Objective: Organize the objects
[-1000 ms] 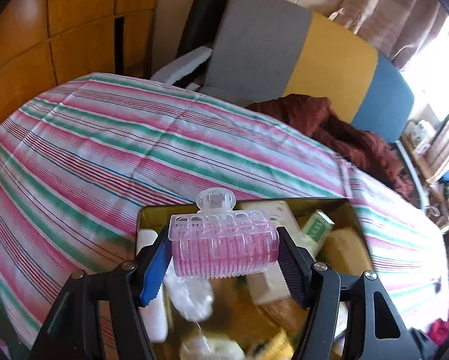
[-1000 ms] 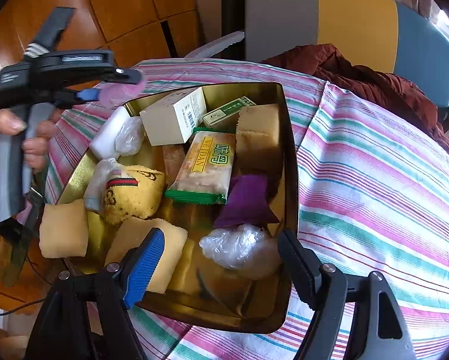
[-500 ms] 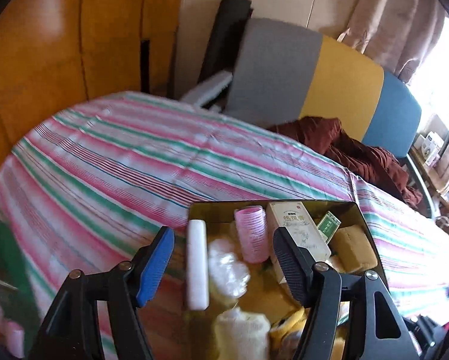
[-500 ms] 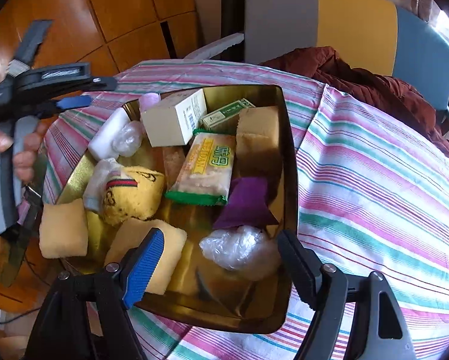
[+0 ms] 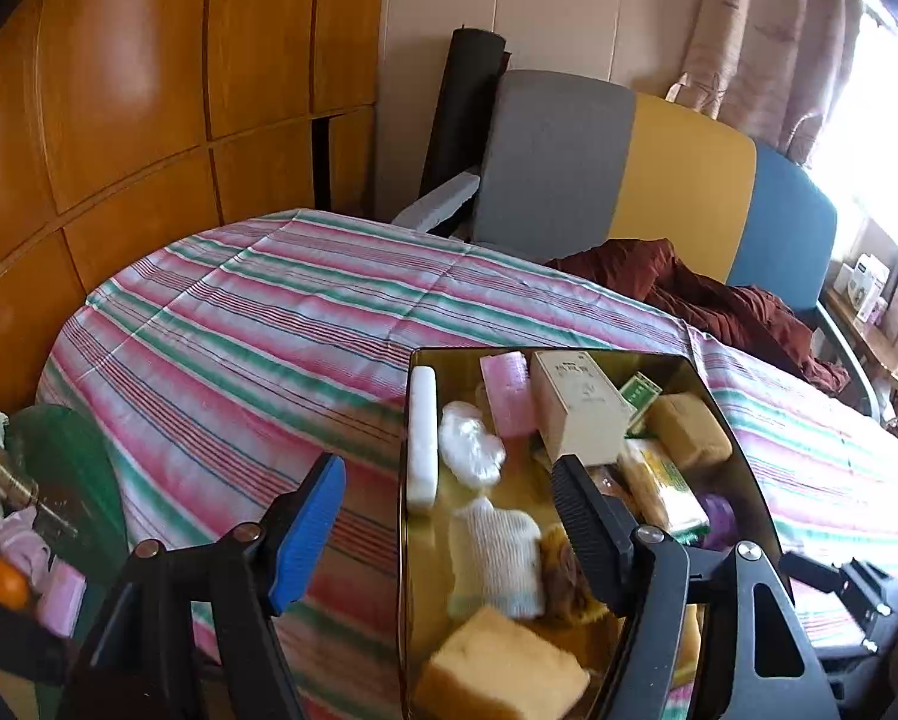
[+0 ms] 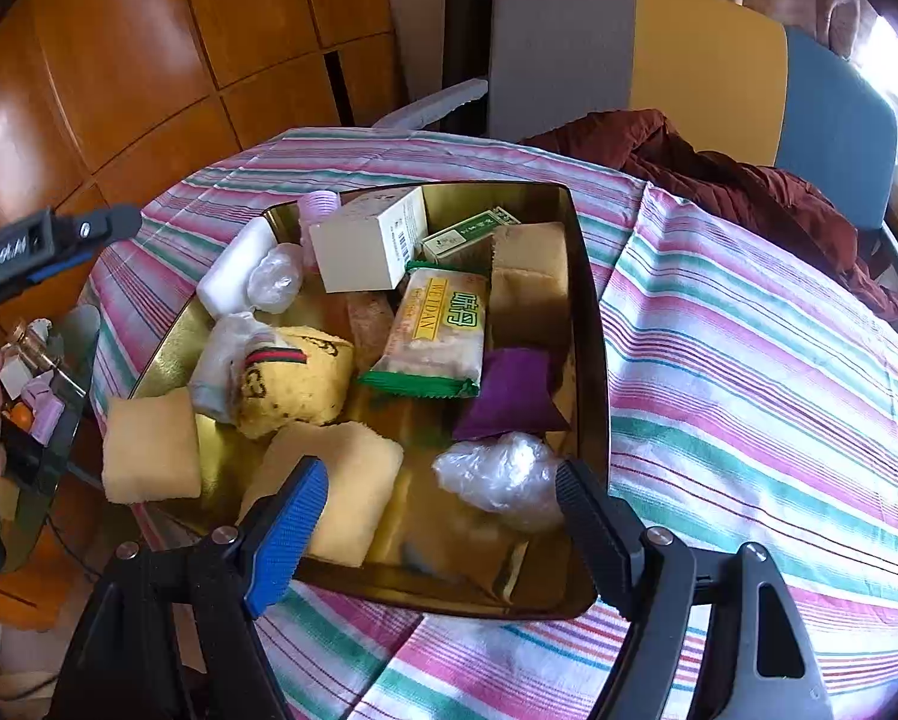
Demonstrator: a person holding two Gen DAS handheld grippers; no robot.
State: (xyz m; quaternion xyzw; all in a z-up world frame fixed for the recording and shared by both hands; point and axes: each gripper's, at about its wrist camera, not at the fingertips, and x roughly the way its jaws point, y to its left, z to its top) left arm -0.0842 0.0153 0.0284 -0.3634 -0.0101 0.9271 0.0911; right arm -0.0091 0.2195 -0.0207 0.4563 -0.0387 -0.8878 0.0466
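Observation:
A gold metal tray point(image 6: 587, 324) point(image 5: 404, 480) sits on the striped tablecloth and holds several items. A pink hair roller point(image 5: 507, 395) point(image 6: 318, 205) lies at its far end beside a cream box point(image 5: 581, 405) point(image 6: 368, 246). Also inside are a white bar point(image 5: 422, 435), a green snack pack point(image 6: 437, 330), a purple pouch point(image 6: 506, 393) and yellow sponges point(image 6: 329, 489). My left gripper point(image 5: 446, 495) is open and empty, above the tray's left edge; it also shows at the left of the right wrist view point(image 6: 59, 240). My right gripper point(image 6: 440, 507) is open and empty over the tray's near end.
The striped tablecloth point(image 5: 257, 324) covers a round table. A grey, yellow and blue sofa back point(image 5: 659, 180) with a dark red cloth point(image 5: 707, 300) stands behind. A low green glass stand point(image 5: 59, 480) with small items is at the left, below the table edge.
My left gripper let go of the pink hair roller, which now lies in the tray's far end. The left gripper then pulled back and left. The right gripper has hardly moved.

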